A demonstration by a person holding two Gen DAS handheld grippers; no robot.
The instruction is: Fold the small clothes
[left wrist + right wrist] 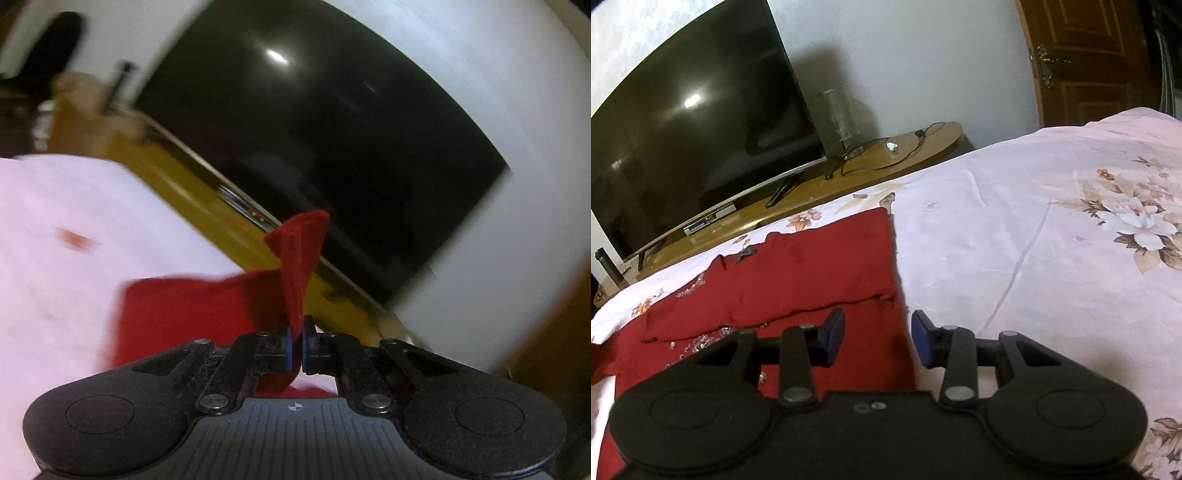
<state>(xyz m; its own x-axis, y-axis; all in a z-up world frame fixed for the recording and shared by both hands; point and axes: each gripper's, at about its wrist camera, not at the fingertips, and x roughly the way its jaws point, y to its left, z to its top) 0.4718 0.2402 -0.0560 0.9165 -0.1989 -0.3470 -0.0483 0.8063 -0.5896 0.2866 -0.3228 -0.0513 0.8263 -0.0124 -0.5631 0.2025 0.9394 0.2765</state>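
Note:
A small red garment [798,273] with sparkly trim lies on the pink floral bedsheet [1034,229], one part folded across it. In the left wrist view my left gripper [296,341] is shut on a corner of the red garment [295,266], which stands up between the blue pads and trails off to the left over the sheet [55,229]. In the right wrist view my right gripper [878,338] hovers open over the garment's right edge, with nothing pinched between its blue pads [835,338].
Beyond the bed's far edge stands a wooden TV bench [886,158] with a large dark television [694,136], a glass lamp [836,118] and cables. A brown wooden door [1086,62] is at the back right. The left wrist view is motion-blurred.

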